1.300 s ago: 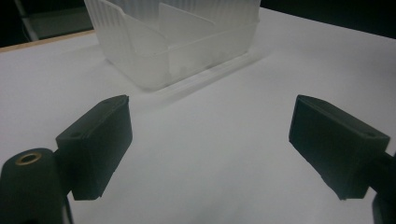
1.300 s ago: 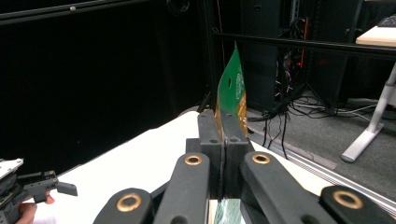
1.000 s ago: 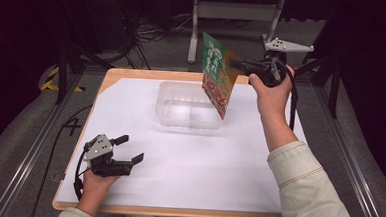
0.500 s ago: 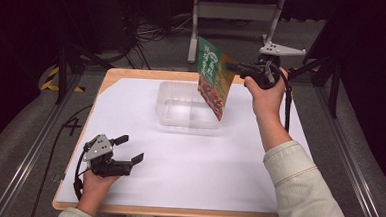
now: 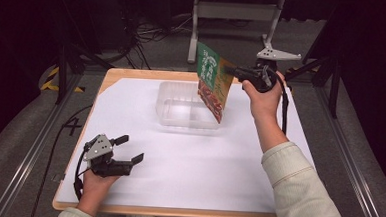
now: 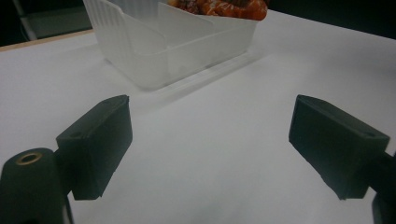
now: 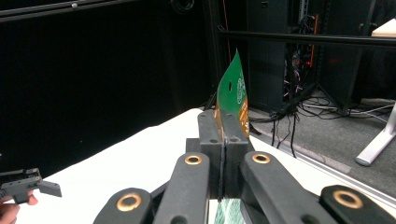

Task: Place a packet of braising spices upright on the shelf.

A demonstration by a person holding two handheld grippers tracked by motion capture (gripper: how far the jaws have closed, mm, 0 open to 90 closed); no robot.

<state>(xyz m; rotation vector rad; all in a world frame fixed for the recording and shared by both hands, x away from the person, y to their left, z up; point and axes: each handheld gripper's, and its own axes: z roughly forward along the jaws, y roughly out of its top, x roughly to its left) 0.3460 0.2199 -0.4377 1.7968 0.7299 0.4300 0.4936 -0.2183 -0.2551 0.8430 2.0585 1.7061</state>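
Observation:
A green and orange snack packet [image 5: 212, 82] hangs edge-down over the right end of a clear plastic container [image 5: 181, 108] at the back of the table. My right gripper [image 5: 229, 69] is shut on the packet's upper edge. In the right gripper view its jaws [image 7: 223, 126] pinch the packet [image 7: 233, 91], which rises above them. My left gripper [image 5: 130, 149] rests at the front left of the white sheet, open with nothing between its fingers. In the left gripper view the open jaws [image 6: 210, 140] face the container [image 6: 154, 51], and the packet's orange bottom [image 6: 219, 7] hangs just inside the container.
A white sheet [image 5: 202, 179] covers the wooden table. Behind the table are a grey metal stand [image 5: 236, 13] and cables on the floor. Rails run along both sides. The left gripper [image 7: 28, 186] shows far off in the right gripper view.
The right hand has brought the packet slightly down and left, closer over the container. The left gripper has stayed still.

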